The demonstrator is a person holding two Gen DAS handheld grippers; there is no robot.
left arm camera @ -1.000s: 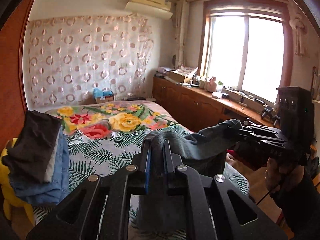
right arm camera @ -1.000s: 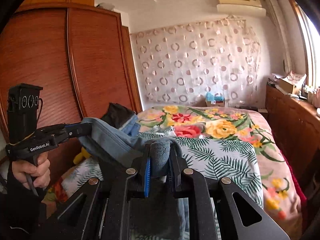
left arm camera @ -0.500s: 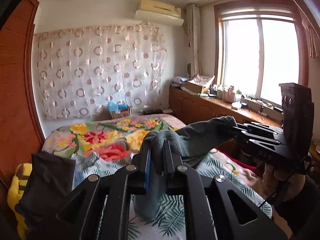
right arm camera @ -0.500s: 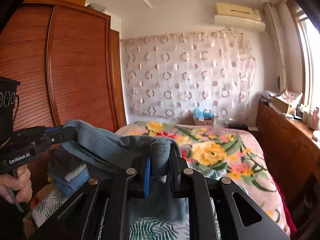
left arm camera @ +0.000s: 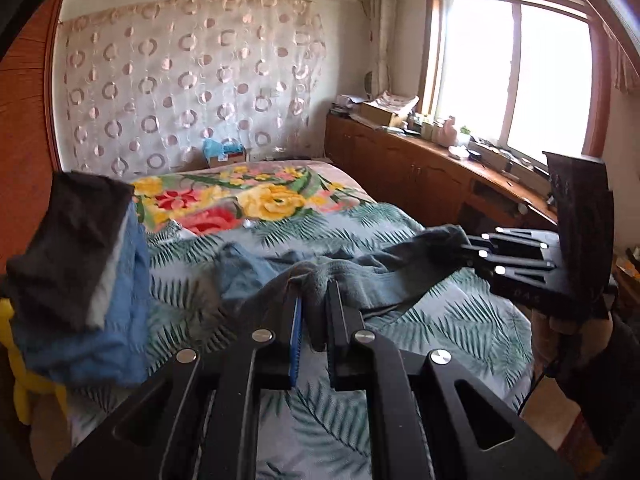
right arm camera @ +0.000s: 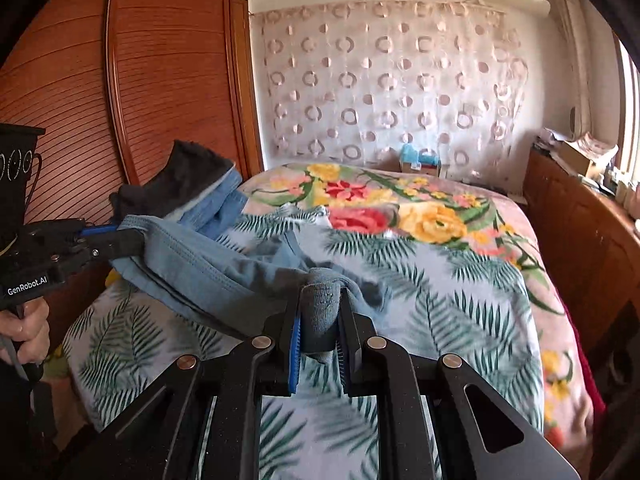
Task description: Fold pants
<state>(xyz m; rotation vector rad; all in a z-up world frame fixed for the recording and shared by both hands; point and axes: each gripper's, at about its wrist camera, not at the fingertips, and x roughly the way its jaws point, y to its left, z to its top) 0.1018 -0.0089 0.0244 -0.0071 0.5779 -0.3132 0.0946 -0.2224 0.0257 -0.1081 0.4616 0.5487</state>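
Observation:
The grey-blue pants (left arm camera: 360,276) are stretched between my two grippers, just above the bed. My left gripper (left arm camera: 314,292) is shut on one end of the waistband; it also shows at the left of the right wrist view (right arm camera: 120,240). My right gripper (right arm camera: 320,304) is shut on a bunched fold of the other end; it also shows at the right of the left wrist view (left arm camera: 468,248). The rest of the pants (right arm camera: 208,268) trails forward over the leaf-print sheet (right arm camera: 460,300).
A stack of folded clothes (left arm camera: 76,272), dark on top and blue beneath, sits at the bed's left edge beside the wooden wardrobe (right arm camera: 140,100). A flowered blanket (left arm camera: 256,196) covers the far bed. A wooden counter (left arm camera: 440,168) runs under the window on the right.
Both grippers have come down from raised height to just above the bed, still holding the pants. The hanging fabric has dropped and now spreads forward over the sheet.

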